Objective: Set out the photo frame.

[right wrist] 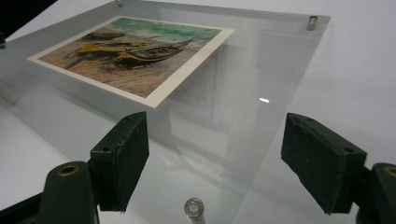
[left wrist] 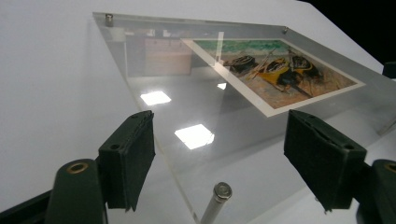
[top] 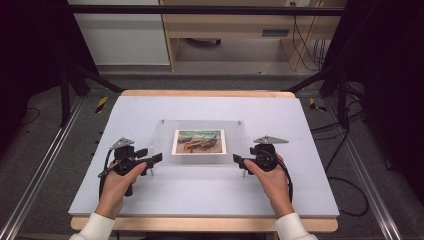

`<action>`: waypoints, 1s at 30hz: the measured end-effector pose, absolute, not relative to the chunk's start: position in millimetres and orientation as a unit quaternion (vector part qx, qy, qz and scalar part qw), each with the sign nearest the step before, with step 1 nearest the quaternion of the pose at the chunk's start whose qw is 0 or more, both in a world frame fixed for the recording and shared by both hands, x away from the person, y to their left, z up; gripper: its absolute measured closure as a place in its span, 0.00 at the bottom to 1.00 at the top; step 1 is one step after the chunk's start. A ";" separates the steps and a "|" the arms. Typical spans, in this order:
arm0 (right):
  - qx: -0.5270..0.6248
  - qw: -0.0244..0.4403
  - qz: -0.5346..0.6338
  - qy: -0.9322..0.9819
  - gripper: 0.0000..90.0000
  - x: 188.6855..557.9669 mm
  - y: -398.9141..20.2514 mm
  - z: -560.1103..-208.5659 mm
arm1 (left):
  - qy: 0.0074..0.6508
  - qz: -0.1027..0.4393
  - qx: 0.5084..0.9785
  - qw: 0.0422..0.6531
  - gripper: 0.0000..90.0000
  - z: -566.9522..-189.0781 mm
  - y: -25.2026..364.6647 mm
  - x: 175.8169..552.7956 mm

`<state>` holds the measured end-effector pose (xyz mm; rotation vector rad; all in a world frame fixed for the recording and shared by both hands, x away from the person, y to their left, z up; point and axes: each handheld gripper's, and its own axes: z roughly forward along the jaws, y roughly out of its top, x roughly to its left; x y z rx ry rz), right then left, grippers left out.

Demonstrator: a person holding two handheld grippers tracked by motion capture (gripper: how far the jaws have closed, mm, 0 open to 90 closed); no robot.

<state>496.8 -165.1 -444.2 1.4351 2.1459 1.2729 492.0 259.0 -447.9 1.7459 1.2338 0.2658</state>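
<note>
Both hands hold grippers at near corners of a clear plastic frame point(top: 200, 145) on the white table point(top: 200, 200). Left gripper point(top: 152, 161) & right gripper point(top: 237, 159) wide open, holding nothing. Boat picture point(top: 199, 141) sits in frame's middle. Small metal pegs point(left wrist: 222, 191) at corners.

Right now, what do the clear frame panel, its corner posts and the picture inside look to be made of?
Frame panel: clear glossy sheet, probably acrylic or glass; it mirrors ceiling lights and the table shows through. Corner posts: shiny silver metal, by their polished round caps. Picture: matte paper print of boats with a white border, likely card.
</note>
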 end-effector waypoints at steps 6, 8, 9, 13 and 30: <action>0.502 0.110 0.446 0.732 0.25 498.1 -164.4 -446.8 | 0.522 0.079 0.701 0.479 0.26 -455.5 261.6 498.1; 0.505 0.107 0.447 0.731 0.24 497.7 -164.3 -447.1 | 0.528 0.052 0.691 0.491 0.26 -459.6 265.2 500.2; 0.506 0.102 0.449 0.729 0.24 497.7 -164.9 -447.6 | 0.528 0.052 0.691 0.491 0.26 -459.6 265.2 500.2; 0.515 0.084 0.456 0.721 0.23 497.9 -167.5 -450.0 | 0.528 0.041 0.690 0.494 0.27 -460.8 264.4 500.9; 0.534 0.039 0.468 0.703 0.21 499.3 -172.6 -455.6 | 0.526 0.017 0.685 0.504 0.27 -464.7 263.2 502.6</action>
